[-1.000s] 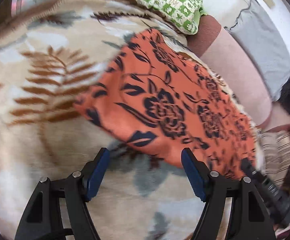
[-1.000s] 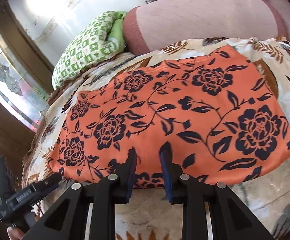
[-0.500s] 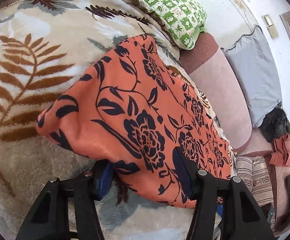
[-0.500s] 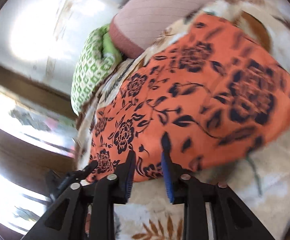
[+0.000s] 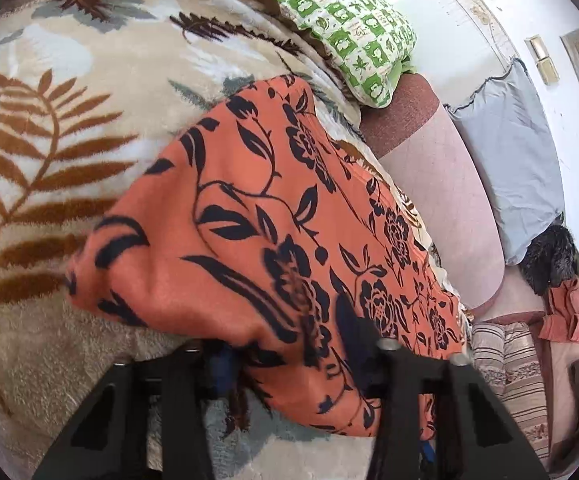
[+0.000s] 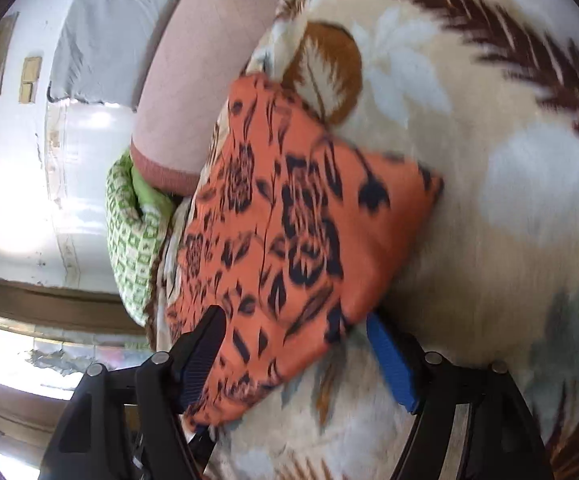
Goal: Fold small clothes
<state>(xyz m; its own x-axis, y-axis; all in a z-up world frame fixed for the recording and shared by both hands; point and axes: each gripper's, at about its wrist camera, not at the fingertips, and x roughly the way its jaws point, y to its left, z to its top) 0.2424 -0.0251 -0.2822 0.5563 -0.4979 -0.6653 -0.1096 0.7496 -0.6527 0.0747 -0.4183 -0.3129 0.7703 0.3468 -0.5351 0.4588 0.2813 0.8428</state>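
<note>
An orange cloth (image 5: 273, 216) with a black flower print lies folded on a leaf-patterned blanket (image 5: 49, 168). My left gripper (image 5: 285, 340) is at its near edge. One finger is under the bunched hem and the other finger (image 5: 349, 332) lies on top; the jaws are closing with the cloth between them. In the right wrist view the same cloth (image 6: 289, 220) shows its near corner inside my right gripper (image 6: 293, 320). Those jaws are opening wide: one finger rests on the fabric and the blue pad (image 6: 389, 360) stands just off the cloth's edge.
A green-and-white checked pillow (image 5: 349, 32), a pink bolster (image 5: 441, 200) and a grey pillow (image 5: 513, 152) line the far side against the wall. A striped cushion (image 5: 509, 364) and a dark furry thing (image 5: 549, 256) lie at the right. The blanket (image 6: 489, 160) spreads around the cloth.
My left gripper came in onto the cloth's edge and its jaws narrowed around the hem. My right gripper rolled, slid toward the cloth's corner and spread its jaws.
</note>
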